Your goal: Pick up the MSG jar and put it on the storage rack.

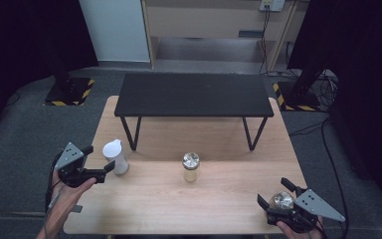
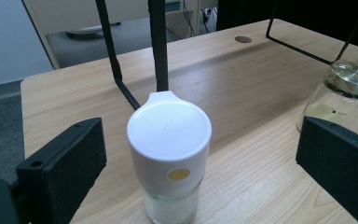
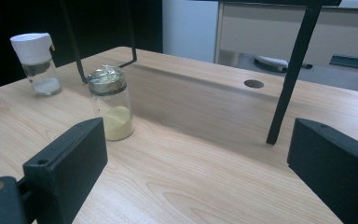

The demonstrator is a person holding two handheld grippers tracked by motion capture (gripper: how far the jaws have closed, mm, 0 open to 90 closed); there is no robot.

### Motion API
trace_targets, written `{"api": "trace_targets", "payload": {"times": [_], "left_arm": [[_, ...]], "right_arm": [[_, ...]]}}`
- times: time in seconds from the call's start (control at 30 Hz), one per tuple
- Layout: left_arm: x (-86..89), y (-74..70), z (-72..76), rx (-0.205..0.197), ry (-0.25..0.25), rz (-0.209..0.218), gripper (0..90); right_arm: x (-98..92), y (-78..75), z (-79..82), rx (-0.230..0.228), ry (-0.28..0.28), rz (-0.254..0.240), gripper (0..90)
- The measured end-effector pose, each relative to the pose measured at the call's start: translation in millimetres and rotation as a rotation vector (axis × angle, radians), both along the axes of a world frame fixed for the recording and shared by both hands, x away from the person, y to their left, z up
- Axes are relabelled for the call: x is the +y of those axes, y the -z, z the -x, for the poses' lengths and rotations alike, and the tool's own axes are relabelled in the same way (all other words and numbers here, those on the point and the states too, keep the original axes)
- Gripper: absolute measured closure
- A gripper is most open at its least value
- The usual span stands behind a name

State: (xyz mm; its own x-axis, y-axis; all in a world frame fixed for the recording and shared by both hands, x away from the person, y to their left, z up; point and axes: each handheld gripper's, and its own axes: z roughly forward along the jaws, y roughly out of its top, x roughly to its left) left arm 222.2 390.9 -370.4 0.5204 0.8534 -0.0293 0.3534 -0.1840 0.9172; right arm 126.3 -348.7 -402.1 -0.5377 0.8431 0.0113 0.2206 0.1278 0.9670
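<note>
White-capped shaker (image 2: 169,154) stands upright on the worktop (image 1: 179,199), near its left edge, straight ahead of the left claw (image 1: 101,168) and framed by its wide-open jaws, pads not yet touching. Left hand nearest. Yellow-powder jar (image 1: 190,167) stands apart to the right. Black riser shelf (image 1: 194,94) behind. Right claw (image 1: 273,191) open, empty, far corner.

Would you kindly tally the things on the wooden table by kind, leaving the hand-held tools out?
White-lidded shakers holding white powder: 1, the white-lidded shaker
Glass jars holding yellow powder: 1, the glass jar, under a shiny cap
Black metal racks standing on thin legs: 1, the black rack
Total: 3
</note>
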Motion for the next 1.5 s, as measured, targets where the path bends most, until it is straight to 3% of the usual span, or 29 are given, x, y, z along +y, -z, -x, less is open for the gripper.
{"api": "trace_targets", "payload": {"times": [1.5], "left_arm": [[-15.7, 20.8, -41.5, 0.072, -0.042, -0.026, 3.0]], "right_arm": [[0.4, -0.4, 0.4, -0.001, -0.001, 0.004, 5.5]]}}
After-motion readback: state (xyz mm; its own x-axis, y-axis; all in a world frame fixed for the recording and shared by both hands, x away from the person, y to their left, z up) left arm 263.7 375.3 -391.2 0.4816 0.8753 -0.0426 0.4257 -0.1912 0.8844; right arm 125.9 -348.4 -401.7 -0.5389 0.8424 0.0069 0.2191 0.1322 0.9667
